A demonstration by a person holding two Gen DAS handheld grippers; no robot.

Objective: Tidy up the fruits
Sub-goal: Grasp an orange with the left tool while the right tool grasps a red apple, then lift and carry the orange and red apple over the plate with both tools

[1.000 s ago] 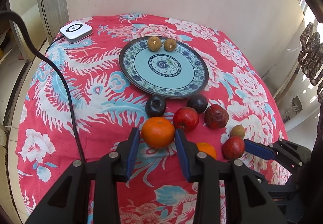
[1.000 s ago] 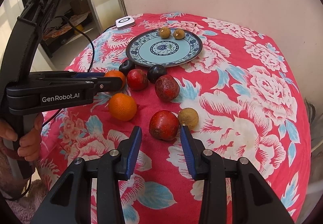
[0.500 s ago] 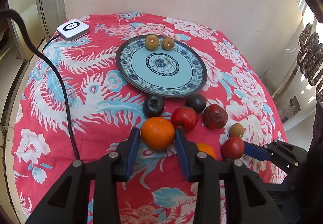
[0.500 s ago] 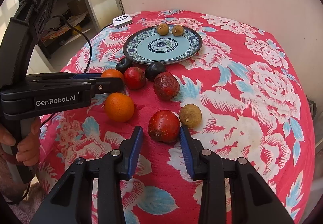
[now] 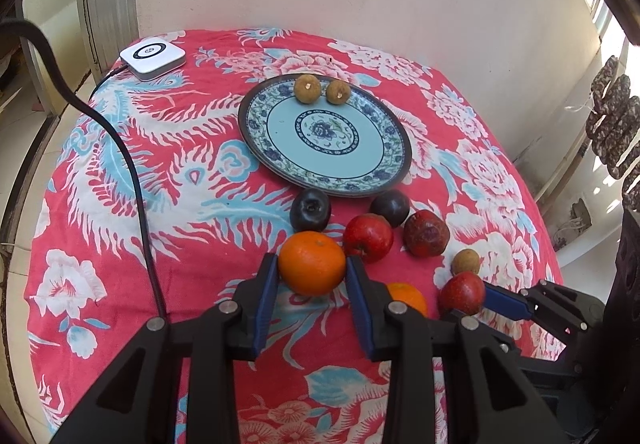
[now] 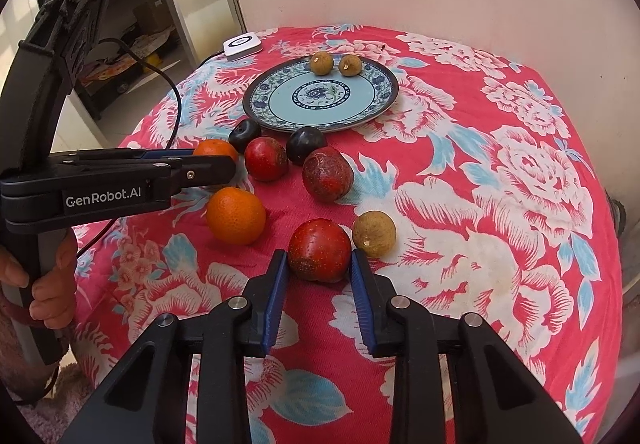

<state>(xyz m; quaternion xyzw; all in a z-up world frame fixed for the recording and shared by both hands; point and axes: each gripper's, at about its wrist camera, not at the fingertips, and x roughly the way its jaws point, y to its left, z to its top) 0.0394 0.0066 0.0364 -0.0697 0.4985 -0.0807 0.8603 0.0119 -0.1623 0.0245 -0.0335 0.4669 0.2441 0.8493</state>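
My left gripper is shut on an orange and holds it just above the cloth in front of the blue patterned plate. Two brown longans lie on the plate's far rim. My right gripper is open, its pads on either side of a red fruit without clearly pressing it. A loose longan lies right beside it. A second orange, two dark plums, another red fruit and a dark red one lie between the grippers and the plate.
The round table carries a red flowered cloth. A white puck-shaped device with a black cable sits at the far left. A wall stands behind the table and the table edge drops away on the right.
My left gripper has lifted the orange slightly and moved toward the plate. My right gripper has moved forward so the red fruit sits between its pads.
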